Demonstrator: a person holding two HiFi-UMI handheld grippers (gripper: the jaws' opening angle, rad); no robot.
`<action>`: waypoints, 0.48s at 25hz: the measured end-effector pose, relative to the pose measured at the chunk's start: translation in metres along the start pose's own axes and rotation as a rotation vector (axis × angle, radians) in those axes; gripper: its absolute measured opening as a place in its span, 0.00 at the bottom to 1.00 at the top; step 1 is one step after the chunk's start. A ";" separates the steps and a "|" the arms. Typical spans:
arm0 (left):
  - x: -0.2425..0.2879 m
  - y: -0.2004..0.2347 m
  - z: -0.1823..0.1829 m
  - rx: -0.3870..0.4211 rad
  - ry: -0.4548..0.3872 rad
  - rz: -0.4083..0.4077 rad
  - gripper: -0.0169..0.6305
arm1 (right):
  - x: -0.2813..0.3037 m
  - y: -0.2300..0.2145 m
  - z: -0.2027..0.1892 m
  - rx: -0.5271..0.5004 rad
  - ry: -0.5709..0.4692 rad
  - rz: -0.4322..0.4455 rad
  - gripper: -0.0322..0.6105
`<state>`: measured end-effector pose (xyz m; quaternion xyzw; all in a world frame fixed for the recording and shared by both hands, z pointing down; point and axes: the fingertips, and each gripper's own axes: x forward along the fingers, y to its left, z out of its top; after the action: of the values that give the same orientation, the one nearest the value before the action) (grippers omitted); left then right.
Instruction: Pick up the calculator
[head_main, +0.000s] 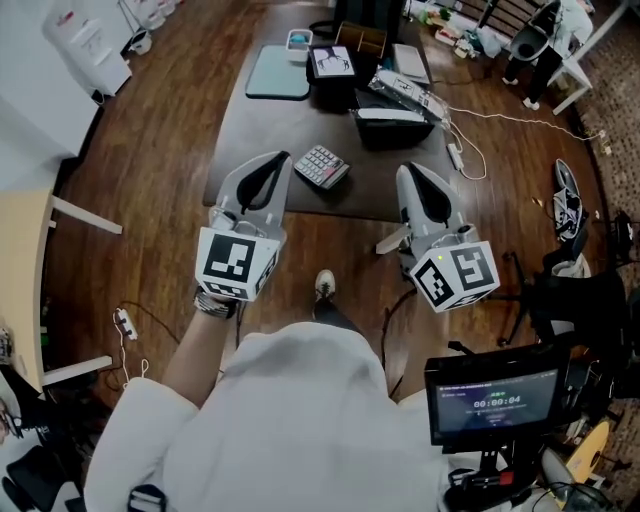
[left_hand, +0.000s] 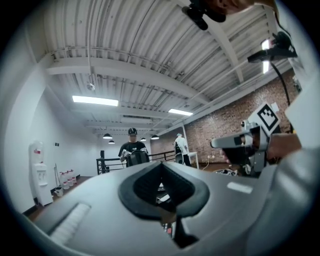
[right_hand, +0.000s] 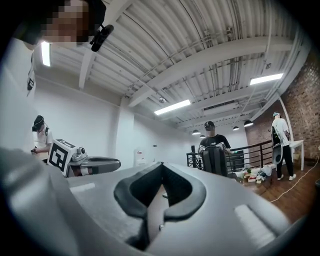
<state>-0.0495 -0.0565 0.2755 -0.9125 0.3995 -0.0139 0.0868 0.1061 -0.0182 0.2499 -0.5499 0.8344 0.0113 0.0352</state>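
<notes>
Here a grey calculator with pale keys lies askew on the table; left tool, right tool closed, empty.

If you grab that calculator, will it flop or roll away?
Probably not. The calculator looks like a flat, hard slab, so it should stay stiff and not roll. Lying flat on the table, it may slide if pushed.

Site: you work in an open, loft-style lab or studio.

Evidence around you:
- 1 ribbed white ceiling with strip lights
- 1 brick wall
- wood floor
- 1 dark table cluttered with gear
- loose cables
- 1 monitor showing a timer
- 1 water dispenser
- other people near a railing
</notes>
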 end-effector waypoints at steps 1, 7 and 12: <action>0.008 0.001 0.001 -0.001 -0.004 -0.001 0.01 | 0.005 -0.007 0.000 0.003 0.001 0.001 0.05; 0.051 0.004 0.000 0.000 0.003 -0.046 0.00 | 0.032 -0.044 -0.005 0.031 0.011 0.007 0.05; 0.084 0.007 -0.007 0.002 0.008 -0.069 0.03 | 0.055 -0.073 -0.011 0.036 0.023 0.023 0.05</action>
<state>0.0021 -0.1233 0.2776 -0.9255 0.3683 -0.0211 0.0855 0.1510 -0.0982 0.2580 -0.5395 0.8412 -0.0098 0.0353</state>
